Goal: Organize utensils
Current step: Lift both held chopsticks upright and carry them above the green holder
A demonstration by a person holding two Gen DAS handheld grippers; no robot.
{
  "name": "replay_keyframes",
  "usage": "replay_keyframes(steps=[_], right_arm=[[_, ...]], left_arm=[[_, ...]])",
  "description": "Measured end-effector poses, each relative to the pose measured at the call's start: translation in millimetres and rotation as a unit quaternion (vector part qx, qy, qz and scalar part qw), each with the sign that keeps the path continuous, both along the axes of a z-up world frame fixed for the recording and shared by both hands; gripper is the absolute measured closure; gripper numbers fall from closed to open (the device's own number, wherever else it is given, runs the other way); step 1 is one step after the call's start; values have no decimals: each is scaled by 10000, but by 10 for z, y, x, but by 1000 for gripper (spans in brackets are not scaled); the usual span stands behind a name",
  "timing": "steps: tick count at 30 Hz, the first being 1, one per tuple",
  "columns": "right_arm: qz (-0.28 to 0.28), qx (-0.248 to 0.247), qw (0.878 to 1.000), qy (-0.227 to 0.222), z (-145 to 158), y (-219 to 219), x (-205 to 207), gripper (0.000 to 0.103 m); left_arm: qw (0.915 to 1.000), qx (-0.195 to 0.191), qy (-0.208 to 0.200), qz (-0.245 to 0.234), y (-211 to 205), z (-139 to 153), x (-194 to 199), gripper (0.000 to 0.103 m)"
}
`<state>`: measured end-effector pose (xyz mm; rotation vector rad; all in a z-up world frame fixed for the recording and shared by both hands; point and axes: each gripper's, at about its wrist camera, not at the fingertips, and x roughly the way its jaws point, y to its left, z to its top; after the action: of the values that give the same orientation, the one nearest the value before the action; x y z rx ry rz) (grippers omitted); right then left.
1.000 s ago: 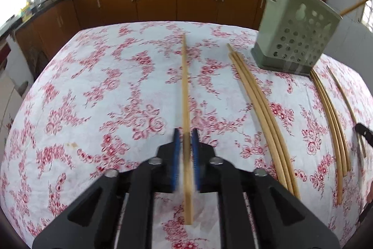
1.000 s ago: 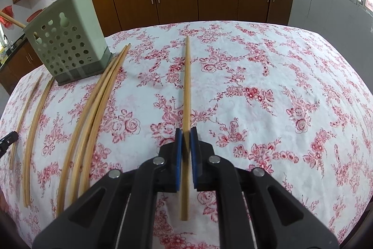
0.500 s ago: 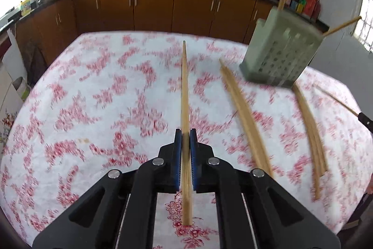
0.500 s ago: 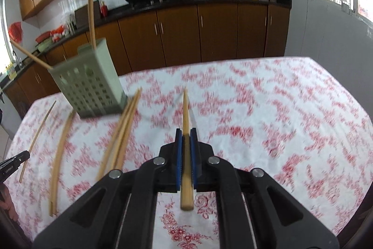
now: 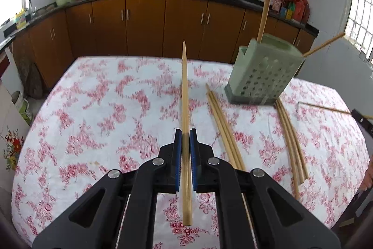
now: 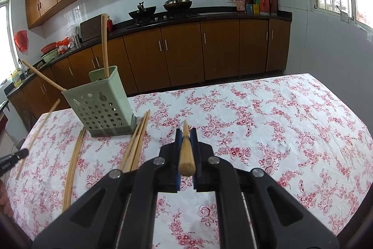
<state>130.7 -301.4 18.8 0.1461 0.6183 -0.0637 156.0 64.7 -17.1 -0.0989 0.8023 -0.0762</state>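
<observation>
My left gripper (image 5: pixel 186 135) is shut on a wooden chopstick (image 5: pixel 184 90) and holds it above the floral tablecloth, tip pointing away. My right gripper (image 6: pixel 186 134) is shut on another chopstick (image 6: pixel 186 151), seen end-on and tilted up. The green perforated holder (image 5: pixel 262 76) stands at the far right in the left wrist view and at the left in the right wrist view (image 6: pixel 102 106), with two chopsticks (image 6: pixel 105 43) standing in it. Loose chopsticks (image 5: pixel 223 130) lie on the cloth on both sides of the holder (image 6: pixel 135 144).
The table has a white and red floral cloth (image 5: pixel 105 113). Brown kitchen cabinets (image 6: pixel 186 53) and a counter with woks stand behind it. The other gripper's tip with its chopstick shows at the right edge (image 5: pixel 360 118) and, in the right wrist view, at the left edge (image 6: pixel 14 155).
Both grippers have lifted their chopsticks off the cloth and risen. The right chopstick has tilted upward so its butt end faces the camera. The holder now looks nearer to level with the cameras.
</observation>
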Motion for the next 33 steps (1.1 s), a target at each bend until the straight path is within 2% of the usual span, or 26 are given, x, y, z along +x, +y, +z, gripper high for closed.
replay_keyframes(steps=[11, 22, 24, 26, 33], right_arm=[[19, 19, 10000, -1, -41, 23, -6, 95], [23, 35, 10000, -13, -38, 20, -7, 95], [30, 36, 10000, -39, -16, 13, -17, 95], [32, 32, 10000, -82, 15, 10, -22, 95], [34, 30, 9997, -241, 120, 10, -22, 95]], left_arm=[[9983, 21, 553, 187, 21, -652, 0, 96], [9981, 342, 490, 130, -83, -681, -121, 95], [9981, 235, 567, 99, -63, -651, -121, 95], [9988, 198, 432, 120, -30, -536, -144, 95], [9993, -35, -339, 167, 101, 95, -198, 95]])
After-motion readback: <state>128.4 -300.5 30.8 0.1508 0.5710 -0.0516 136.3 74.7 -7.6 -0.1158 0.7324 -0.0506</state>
